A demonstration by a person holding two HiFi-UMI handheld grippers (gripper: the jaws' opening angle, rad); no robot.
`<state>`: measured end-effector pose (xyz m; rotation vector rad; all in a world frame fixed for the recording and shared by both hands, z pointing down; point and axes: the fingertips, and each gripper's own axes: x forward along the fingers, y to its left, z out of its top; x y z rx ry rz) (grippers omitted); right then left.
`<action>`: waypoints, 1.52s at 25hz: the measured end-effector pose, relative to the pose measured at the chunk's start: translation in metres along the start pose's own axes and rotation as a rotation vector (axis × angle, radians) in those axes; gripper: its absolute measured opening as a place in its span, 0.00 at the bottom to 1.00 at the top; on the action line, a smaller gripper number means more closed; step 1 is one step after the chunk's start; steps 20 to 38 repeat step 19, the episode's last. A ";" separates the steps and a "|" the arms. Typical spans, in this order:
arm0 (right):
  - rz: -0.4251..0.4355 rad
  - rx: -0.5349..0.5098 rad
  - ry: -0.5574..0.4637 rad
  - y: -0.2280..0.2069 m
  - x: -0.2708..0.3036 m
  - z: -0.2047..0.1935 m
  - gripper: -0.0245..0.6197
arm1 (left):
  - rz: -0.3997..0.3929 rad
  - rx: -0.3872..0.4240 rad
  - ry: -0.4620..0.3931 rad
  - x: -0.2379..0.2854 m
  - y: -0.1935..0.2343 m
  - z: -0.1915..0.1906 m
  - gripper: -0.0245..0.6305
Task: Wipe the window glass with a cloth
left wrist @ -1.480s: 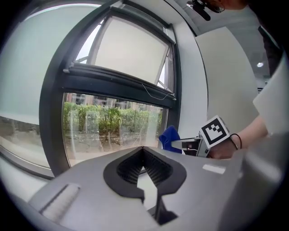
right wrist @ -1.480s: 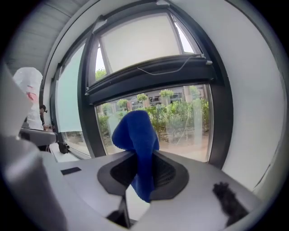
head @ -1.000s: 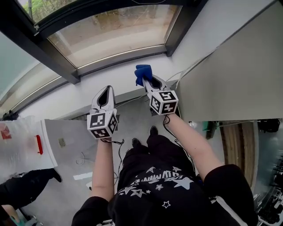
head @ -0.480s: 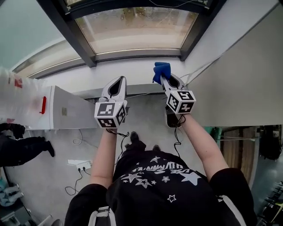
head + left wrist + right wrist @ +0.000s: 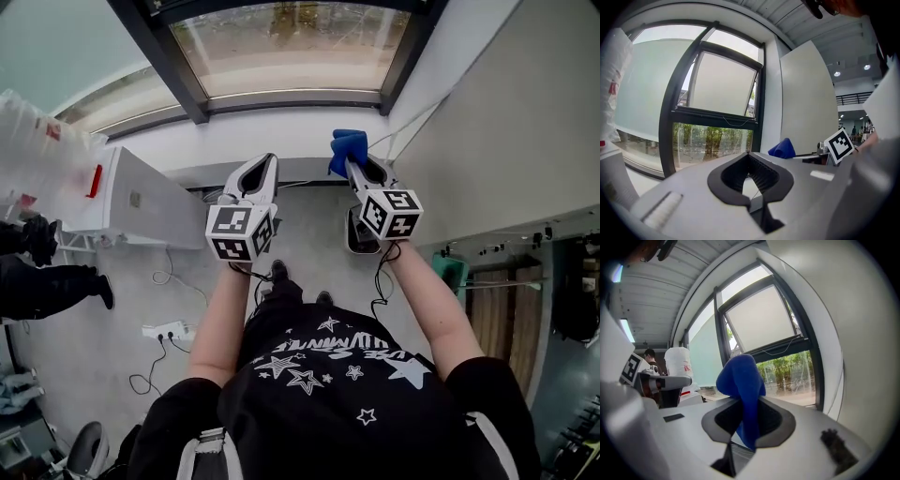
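Note:
The window glass (image 5: 291, 47) lies ahead at the top of the head view, set in a black frame (image 5: 164, 61). My right gripper (image 5: 349, 161) is shut on a blue cloth (image 5: 347, 145), which bunches up above its tips over the white sill (image 5: 281, 131), short of the glass. In the right gripper view the blue cloth (image 5: 740, 380) hangs down between the jaws of my right gripper (image 5: 749, 401), with the window glass (image 5: 787, 371) behind it. My left gripper (image 5: 267, 161) is held beside it, shut and empty. The left gripper view shows my left gripper (image 5: 749, 157), the blue cloth (image 5: 783, 149) and the window glass (image 5: 712, 140).
A white cabinet (image 5: 122, 202) stands at the left with a white container (image 5: 679, 364) on it. A pale partition wall (image 5: 506, 122) closes the right side. A power strip (image 5: 164, 331) and cables lie on the floor. A person (image 5: 37, 281) is at the far left.
The window has slid toward the top of the head view. Both grippers sit a little lower and further right in the frame. The right gripper kept its hold on the cloth.

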<state>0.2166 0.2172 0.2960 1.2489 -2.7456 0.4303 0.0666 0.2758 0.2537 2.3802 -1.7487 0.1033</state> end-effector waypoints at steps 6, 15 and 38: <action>0.062 -0.038 -0.015 0.009 -0.036 0.013 0.15 | 0.023 0.024 -0.016 -0.024 -0.025 0.006 0.05; 0.126 -0.054 0.028 0.011 -0.059 0.000 0.15 | 0.062 0.041 -0.019 -0.051 -0.052 0.000 0.05; 0.079 -0.029 0.018 -0.023 -0.081 0.004 0.15 | 0.026 0.038 -0.018 -0.033 -0.083 -0.003 0.05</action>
